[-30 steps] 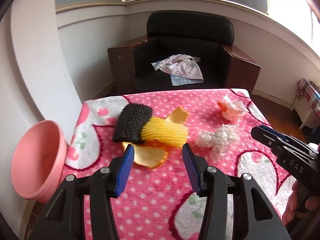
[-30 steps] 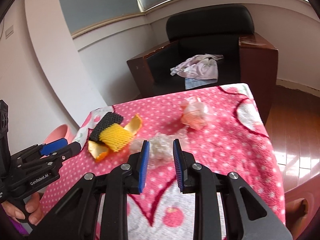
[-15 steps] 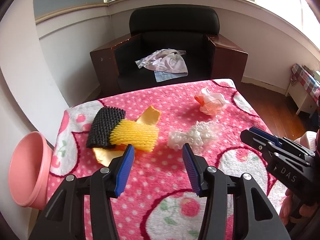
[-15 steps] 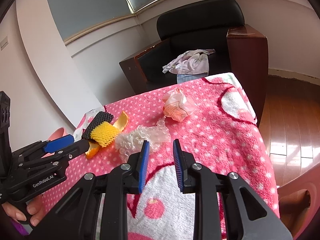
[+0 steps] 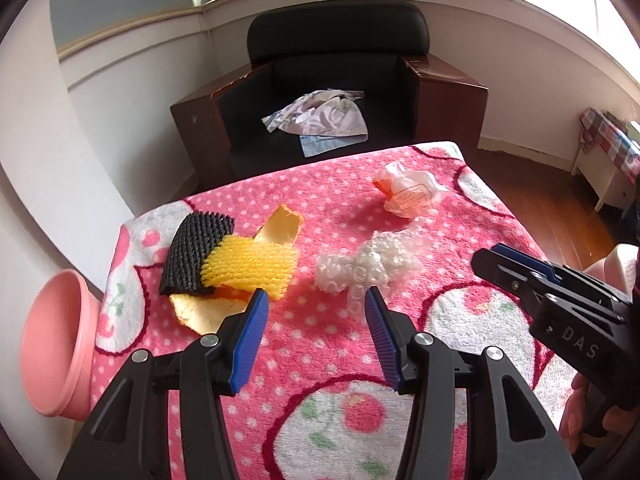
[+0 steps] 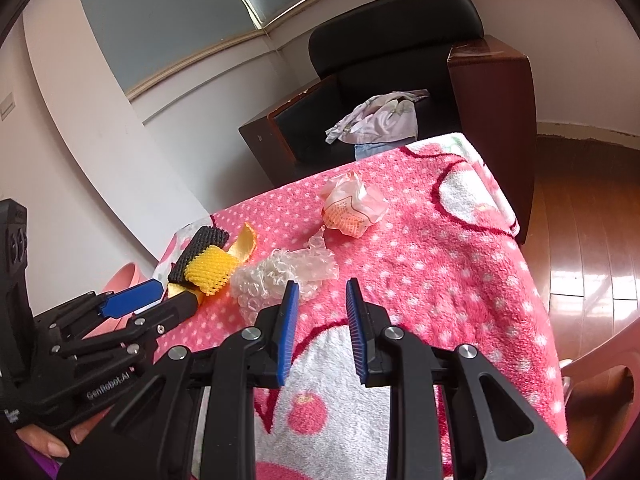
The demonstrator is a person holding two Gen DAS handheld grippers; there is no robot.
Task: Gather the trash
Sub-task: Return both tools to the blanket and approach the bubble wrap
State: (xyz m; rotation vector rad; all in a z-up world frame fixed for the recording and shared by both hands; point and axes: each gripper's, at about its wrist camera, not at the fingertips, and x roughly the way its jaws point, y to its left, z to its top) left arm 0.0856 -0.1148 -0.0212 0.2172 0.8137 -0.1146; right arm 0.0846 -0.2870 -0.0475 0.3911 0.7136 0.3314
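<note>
The left gripper has slid right since a second ago, jaws apart and empty, now framing the gap between the yellow foam net and the bubble wrap; nothing is collected yet. The pink bowl waits at the blanket's left edge. The net is ribbed, the wrap crinkly, the far wrapper crumpled. The right gripper, part open, holds nothing.

Two black hand-held claws with blue ribbed pads

The left claw is showing silver screws and "GenRobot.AI" lettering; the right claw is wearing white "DAS" letters, with blue pads lining black fingers.
</note>
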